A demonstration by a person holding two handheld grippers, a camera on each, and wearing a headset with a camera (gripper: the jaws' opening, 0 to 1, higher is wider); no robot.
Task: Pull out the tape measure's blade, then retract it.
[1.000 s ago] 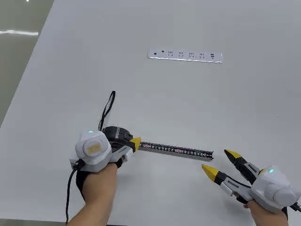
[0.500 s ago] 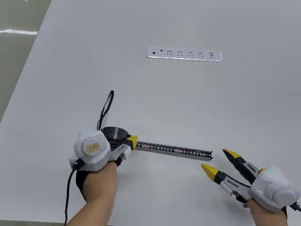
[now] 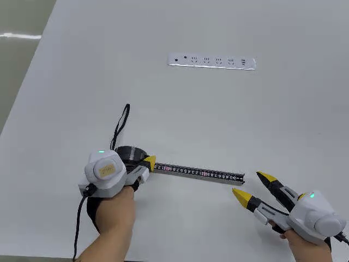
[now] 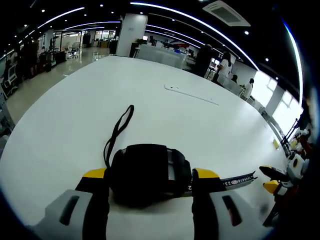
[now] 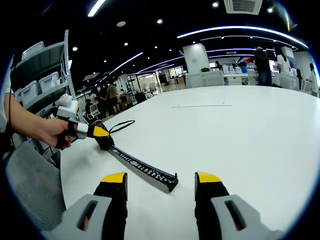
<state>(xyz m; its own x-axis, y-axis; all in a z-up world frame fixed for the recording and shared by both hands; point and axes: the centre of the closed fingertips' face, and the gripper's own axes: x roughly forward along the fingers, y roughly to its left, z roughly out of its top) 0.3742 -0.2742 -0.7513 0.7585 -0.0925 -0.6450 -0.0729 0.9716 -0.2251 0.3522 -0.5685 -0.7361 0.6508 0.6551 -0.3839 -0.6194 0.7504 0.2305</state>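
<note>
tape measure point(image 3: 130, 155) with a black case lying on a white table point(image 3: 245, 120), toward the near left side, gripped by the left tool point(image 4: 150, 175), whose yellow-tipped jaws press against the case from both sides. a thin black wrist strap point(image 3: 121, 126) trails from the case across the table, away from the person. the blade point(image 3: 199, 174), dark with pale markings, is pulled out and lies flat on the table, running from the case toward the right. the right tool point(image 3: 252, 185) is held just beside the blade's far end, its jaws spread wide and pinching nothing. in the right gripper view the blade's tip sits between and just ahead of the two yellow tips, touching neither. a white power strip point(image 3: 211, 61) lies well apart, farther back on the table.
</note>
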